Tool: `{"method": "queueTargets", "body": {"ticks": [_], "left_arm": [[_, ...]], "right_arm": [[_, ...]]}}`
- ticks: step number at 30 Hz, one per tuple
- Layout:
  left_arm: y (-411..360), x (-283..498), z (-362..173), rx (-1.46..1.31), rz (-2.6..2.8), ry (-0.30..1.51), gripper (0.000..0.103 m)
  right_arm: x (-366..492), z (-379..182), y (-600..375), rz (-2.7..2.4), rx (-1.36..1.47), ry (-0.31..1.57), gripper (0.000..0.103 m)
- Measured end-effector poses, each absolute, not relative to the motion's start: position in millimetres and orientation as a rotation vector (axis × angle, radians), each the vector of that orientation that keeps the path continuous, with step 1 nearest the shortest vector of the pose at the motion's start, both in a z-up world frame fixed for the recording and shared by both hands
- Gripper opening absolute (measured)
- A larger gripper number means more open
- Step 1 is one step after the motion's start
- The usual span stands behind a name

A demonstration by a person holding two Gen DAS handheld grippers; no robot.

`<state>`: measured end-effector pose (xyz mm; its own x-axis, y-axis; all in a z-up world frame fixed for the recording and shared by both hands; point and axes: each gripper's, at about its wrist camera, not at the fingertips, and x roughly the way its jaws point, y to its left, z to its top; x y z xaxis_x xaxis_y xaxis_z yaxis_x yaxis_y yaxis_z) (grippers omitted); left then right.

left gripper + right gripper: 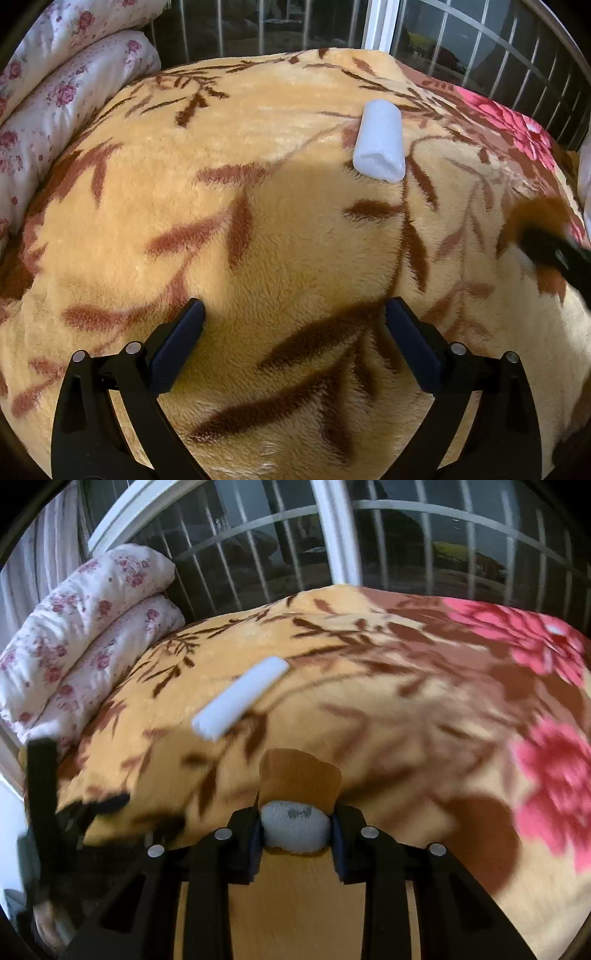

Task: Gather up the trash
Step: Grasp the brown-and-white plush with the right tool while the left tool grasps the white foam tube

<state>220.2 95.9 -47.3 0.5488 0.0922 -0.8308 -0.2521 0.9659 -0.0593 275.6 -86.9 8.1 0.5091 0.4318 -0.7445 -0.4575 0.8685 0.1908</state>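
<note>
Foam piece point(378, 142) lies ahead of spread left claw point(295, 332).

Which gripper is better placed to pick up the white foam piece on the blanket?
Left. The left gripper is open and empty, facing the white foam piece. The right gripper already holds brown trash.

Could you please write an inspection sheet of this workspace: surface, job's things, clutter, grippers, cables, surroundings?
Surface: bed under a yellow blanket with brown leaves and pink flowers.
Job's things: white foam piece lying loose on the blanket; brown scrap with a grey-white wad in the right gripper.
Clutter: nothing seen.
Grippers: left gripper open, empty, short of the foam; right gripper shut on the scrap.
Cables: nothing seen.
Surroundings: folded floral quilt; barred window.
</note>
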Motion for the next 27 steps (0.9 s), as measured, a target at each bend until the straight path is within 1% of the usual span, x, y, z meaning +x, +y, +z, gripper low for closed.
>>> {"method": "queueTargets", "body": {"ticks": [4, 9, 11, 13, 16, 20, 24, 26, 27], "left_arm": [[98, 222, -46, -0.183, 0.196, 0.995, 0.096], [101, 234, -32, -0.218, 0.134, 1.05, 0.095], [101, 241, -20, -0.226, 0.103, 1.021, 0.095], [99, 254, -7, -0.215, 0.068, 0.983, 0.095], [87, 282, 1, -0.126, 0.071, 0.97, 0.095], [68, 325, -5, 0.002, 0.086, 0.982, 0.095], [61, 361, -27, 0.09, 0.14, 1.008, 0.095], [68, 369, -37, 0.057, 0.134, 0.998, 0.091], [72, 367, -37, 0.02, 0.121, 0.986, 0.082]], "right_arm": [[235, 5, -133, 0.494, -0.03, 0.863, 0.03], [233, -18, -177, 0.419, 0.122, 0.944, 0.03], [238, -29, -187, 0.421, 0.194, 0.981, 0.031], [240, -35, -187, 0.424, 0.205, 0.999, 0.031], [239, -36, -190, 0.437, 0.227, 0.998, 0.032], [241, -39, -196, 0.456, 0.277, 1.001, 0.032], [241, -39, -196, 0.459, 0.281, 1.001, 0.032], [241, -39, -196, 0.459, 0.281, 1.0, 0.032], [241, -39, -196, 0.459, 0.283, 1.0, 0.032]]}}
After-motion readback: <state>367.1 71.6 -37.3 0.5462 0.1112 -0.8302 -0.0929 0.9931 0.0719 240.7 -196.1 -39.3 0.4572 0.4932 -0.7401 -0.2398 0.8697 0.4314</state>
